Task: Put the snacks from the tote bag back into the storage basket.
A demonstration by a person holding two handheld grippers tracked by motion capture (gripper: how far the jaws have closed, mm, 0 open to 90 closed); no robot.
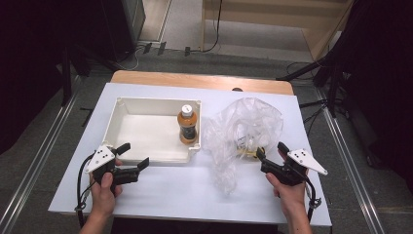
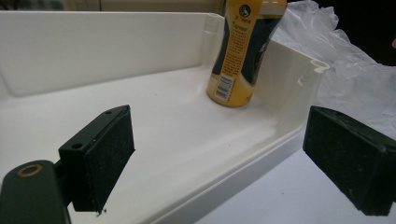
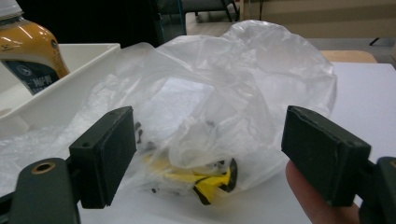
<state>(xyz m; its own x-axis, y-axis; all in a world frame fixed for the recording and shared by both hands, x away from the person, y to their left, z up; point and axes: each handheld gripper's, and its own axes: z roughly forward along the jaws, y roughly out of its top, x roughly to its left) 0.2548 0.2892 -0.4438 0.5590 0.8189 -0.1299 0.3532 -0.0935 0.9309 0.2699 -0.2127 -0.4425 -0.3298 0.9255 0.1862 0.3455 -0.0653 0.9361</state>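
Observation:
An orange drink bottle with a white cap stands upright in the right end of a white tray. Right of the tray lies a crumpled clear plastic bag with something yellow and black inside. My left gripper is open at the tray's front wall, its jaws straddling the front rim, and the bottle stands farther in. My right gripper is open just before the bag, with nothing between its pads.
The white tabletop lies over a wooden table whose far edge shows. Dark stands and cables flank both sides on the floor. A fingertip shows beside the right jaw.

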